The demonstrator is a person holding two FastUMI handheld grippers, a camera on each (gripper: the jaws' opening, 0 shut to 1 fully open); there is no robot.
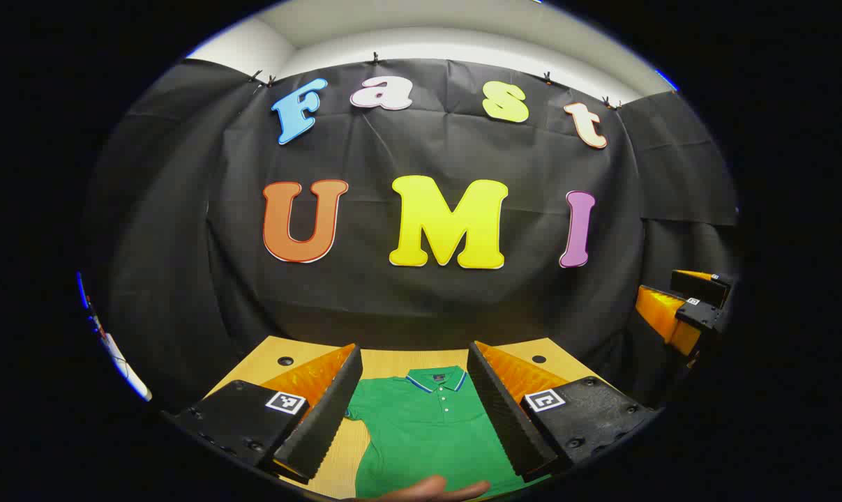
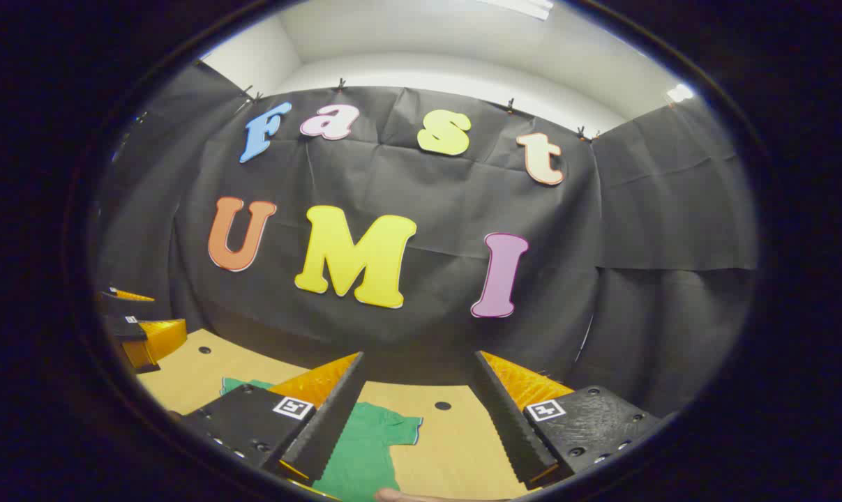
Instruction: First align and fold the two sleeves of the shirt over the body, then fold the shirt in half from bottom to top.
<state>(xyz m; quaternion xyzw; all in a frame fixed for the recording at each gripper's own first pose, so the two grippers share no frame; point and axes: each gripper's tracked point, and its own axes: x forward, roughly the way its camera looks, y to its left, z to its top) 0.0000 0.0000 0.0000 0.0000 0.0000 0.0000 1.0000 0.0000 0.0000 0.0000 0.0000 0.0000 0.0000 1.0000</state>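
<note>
The green short-sleeved polo shirt (image 1: pixel 427 425) lies flat on the pale wooden table (image 2: pixel 455 439), sleeves unfolded; both folds remain. Above it, the left gripper (image 1: pixel 414 411) and right gripper (image 2: pixel 414 418) hold their jaws released, empty.

Square-tagged black claw (image 1: pixel 414 411) bodies

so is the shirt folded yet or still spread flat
Spread flat: the green shirt lies open on the table, collar showing, one sleeve still out sideways.

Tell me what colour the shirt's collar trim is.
Blue edging on the green shirt collar, clearest in the left gripper view.
</note>
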